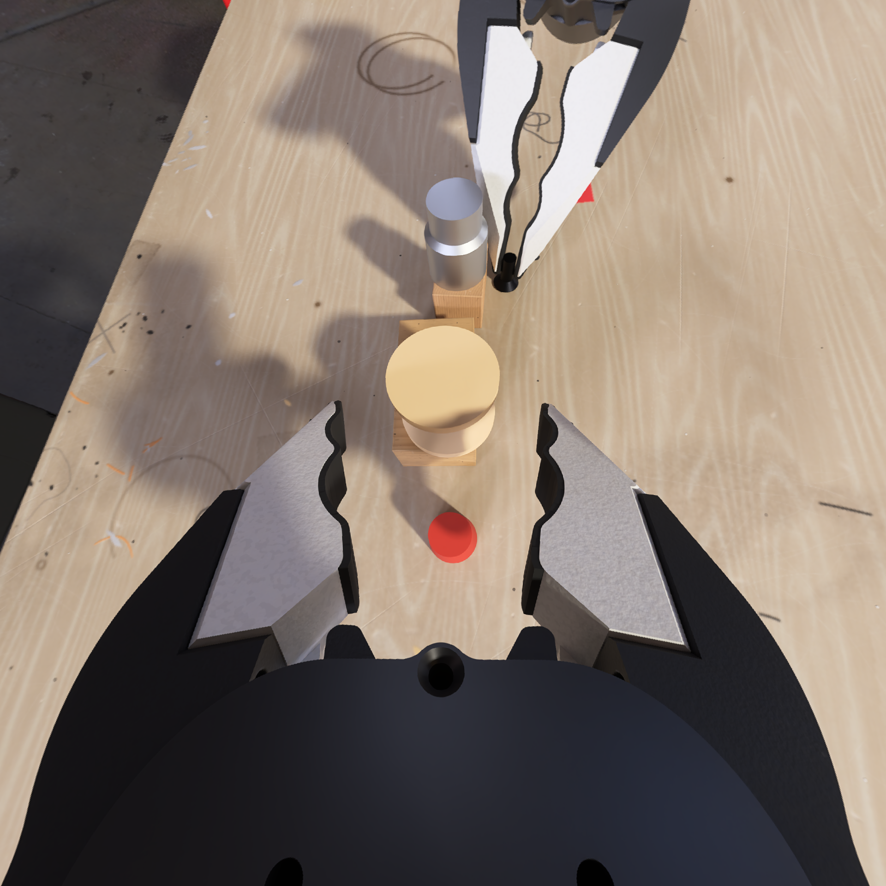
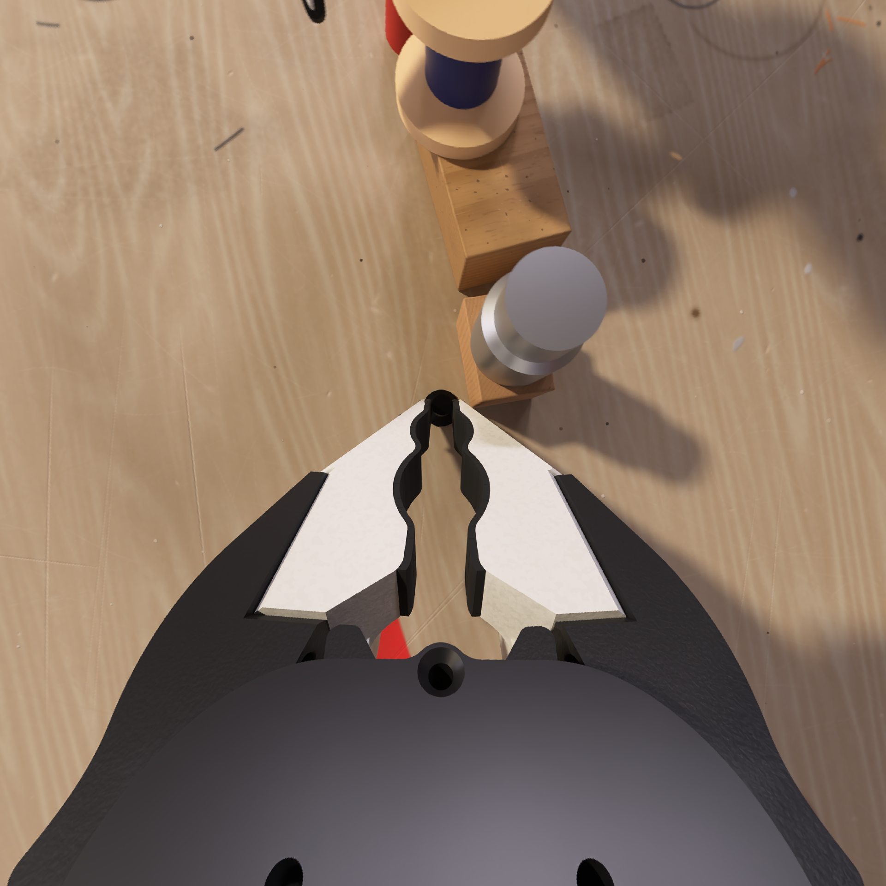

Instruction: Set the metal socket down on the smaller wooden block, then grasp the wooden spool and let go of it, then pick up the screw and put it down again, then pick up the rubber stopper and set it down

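Got the black screw (image 2: 440, 407) pinched in my right gripper (image 2: 441, 412), tips closed on it, just beside the smaller wooden block (image 2: 472, 364) where the metal socket (image 2: 537, 316) stands upright (toward the table's left edge). My left gripper (image 1: 438, 431) hangs spread wide, holding nothing, near the wooden spool (image 1: 442, 378) and rubber stopper (image 1: 451, 537).

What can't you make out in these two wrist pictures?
- Black screw: in the right wrist view the right claw's tips cover most of it; whether it is lifted is unclear.
- Red rubber stopper: same view, mostly behind the tan wooden spool and cut by the top edge.
- Larger wooden block: left wrist view, mostly under the spool.
- Small red patch: left wrist view, behind the right claw, unidentifiable.
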Motion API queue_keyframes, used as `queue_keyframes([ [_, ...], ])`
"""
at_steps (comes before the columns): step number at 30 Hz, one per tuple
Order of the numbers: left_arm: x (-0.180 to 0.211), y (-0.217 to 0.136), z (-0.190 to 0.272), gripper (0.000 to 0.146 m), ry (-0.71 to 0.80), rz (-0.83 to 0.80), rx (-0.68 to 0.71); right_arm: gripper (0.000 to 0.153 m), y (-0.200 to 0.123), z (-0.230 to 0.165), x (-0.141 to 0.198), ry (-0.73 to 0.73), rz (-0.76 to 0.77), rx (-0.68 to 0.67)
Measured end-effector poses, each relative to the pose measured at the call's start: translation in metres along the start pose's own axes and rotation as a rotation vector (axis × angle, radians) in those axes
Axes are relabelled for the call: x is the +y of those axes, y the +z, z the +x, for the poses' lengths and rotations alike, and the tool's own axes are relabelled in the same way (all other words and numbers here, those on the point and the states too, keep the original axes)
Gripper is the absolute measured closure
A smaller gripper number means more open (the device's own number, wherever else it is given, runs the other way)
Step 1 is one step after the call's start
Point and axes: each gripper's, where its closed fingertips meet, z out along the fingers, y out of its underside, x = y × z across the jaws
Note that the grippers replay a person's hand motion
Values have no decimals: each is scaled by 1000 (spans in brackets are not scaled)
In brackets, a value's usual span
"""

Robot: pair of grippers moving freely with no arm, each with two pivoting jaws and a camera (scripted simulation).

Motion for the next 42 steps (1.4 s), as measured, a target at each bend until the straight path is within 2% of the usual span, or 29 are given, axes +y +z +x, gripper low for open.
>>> queue_keyframes([
  [11, 10, -12, -1, 63, -11, -3, 6, 145, -6, -27, -14, -110, 50, 16],
  [17, 22, -5, -1, 77, -14, -58, -12, 144, -5, -22, -5, -117, -32, 38],
  [19, 22, -6, -1, 79, -12, -57, -11, 124, -17, -18, -12, -117, -24, 41],
  [21, 24, -11, -2, 79, -5, -58, -15, 116, -32, -14, -28, -131, 16, 53],
  [26, 50, -27, -5, 86, -42, -136, 20, 117, -56, -6, -67, -193, 104, 109],
  [29, 61, -19, 3, 98, -70, -148, 70, 117, -51, -7, -76, -219, 106, 117],
  [32, 67, -10, 4, 105, -53, -197, 49, 118, -41, -11, -77, -221, 104, 109],
  [35, 66, -7, 4, 123, -47, -192, 39, 118, -37, -13, -75, -210, 111, 104],
  [38, 65, -15, 1, 123, -34, -190, 19, 119, -42, -11, -75, -197, 126, 126],
  [42, 55, -40, -1, 123, -44, -133, -7, 128, -55, -4, -73, -174, 169, 179],
])
